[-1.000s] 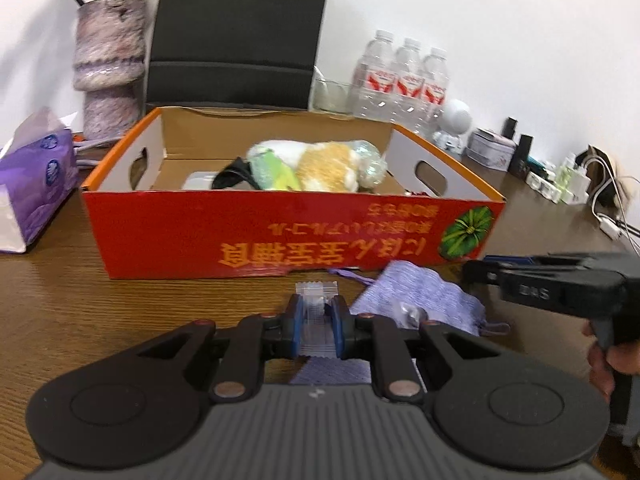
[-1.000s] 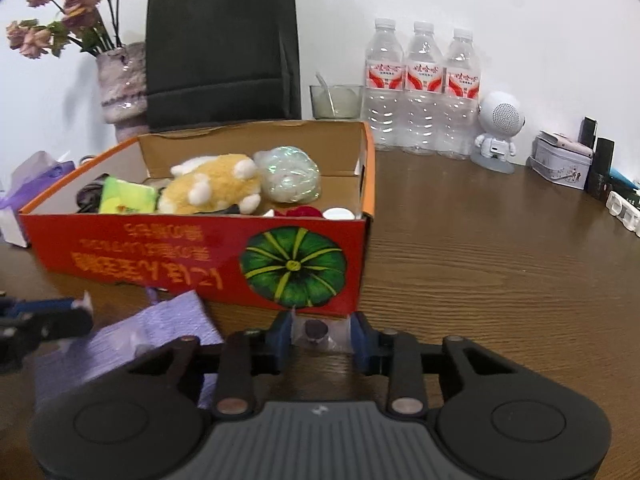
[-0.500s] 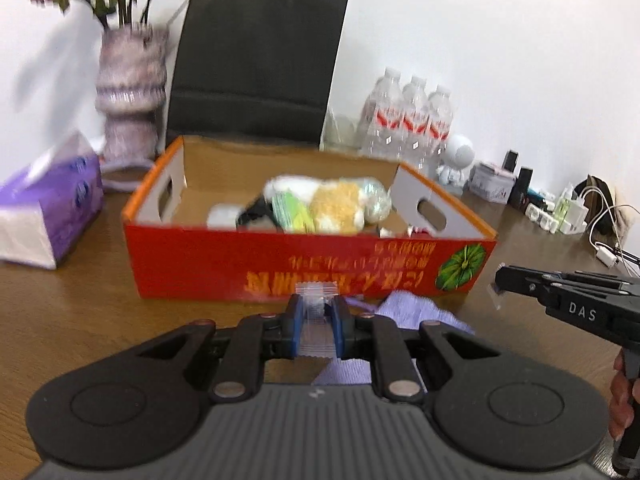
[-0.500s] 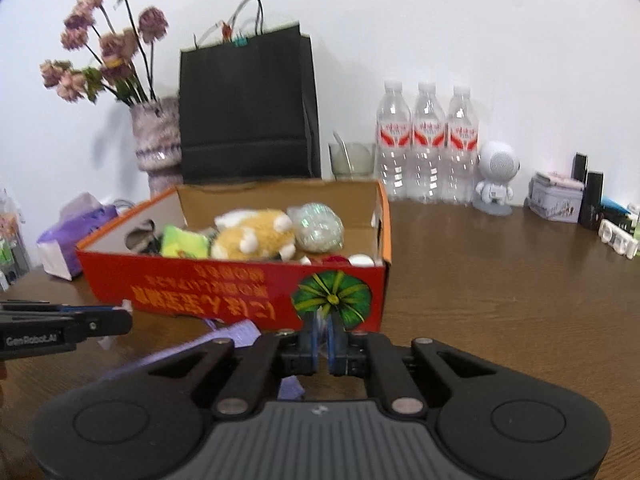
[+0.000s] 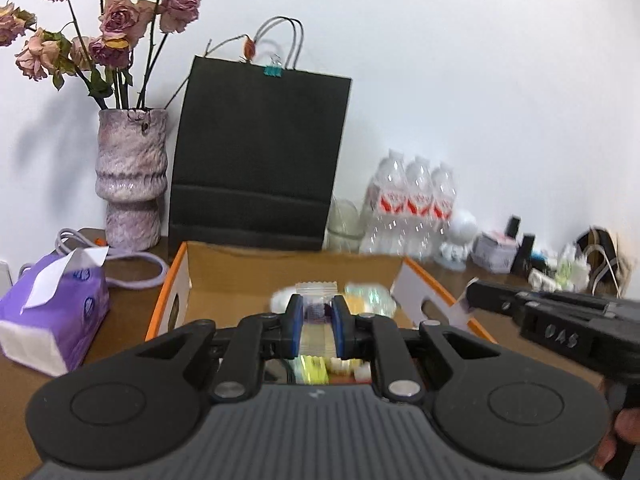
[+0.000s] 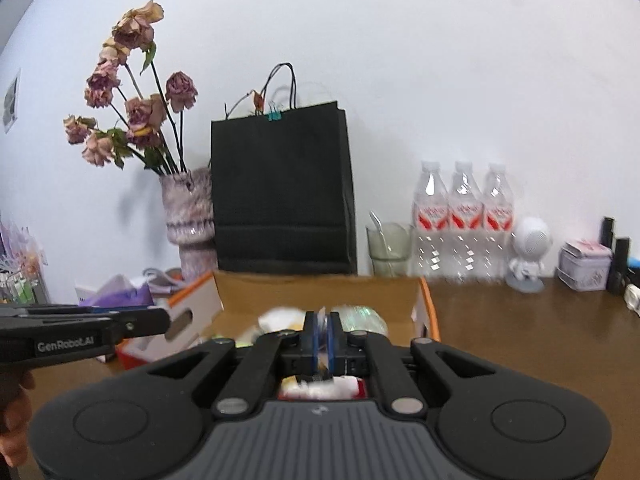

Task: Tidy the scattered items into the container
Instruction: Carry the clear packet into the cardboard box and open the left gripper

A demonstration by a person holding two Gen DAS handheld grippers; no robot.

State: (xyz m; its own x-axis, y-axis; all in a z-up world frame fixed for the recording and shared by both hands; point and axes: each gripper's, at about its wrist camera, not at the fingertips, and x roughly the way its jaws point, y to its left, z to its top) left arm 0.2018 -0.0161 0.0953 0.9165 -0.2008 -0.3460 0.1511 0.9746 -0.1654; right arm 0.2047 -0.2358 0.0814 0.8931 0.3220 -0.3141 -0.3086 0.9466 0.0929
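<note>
Clear plastic packet (image 5: 317, 312) sits clamped between the left gripper (image 5: 316, 320) fingers, held above the open cardboard box (image 5: 182, 276), likely for dropping in. Right-wrist view: right gripper (image 6: 321, 334) fingers pressed together on a thin clear packet edge (image 6: 325, 354), over the same box.

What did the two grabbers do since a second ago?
The right gripper snapped shut on a small clear packet from the table. Both grippers lifted from in front of the red box to above it. The left gripper kept pinching its clear packet. The box, black bag and vase stayed put.
</note>
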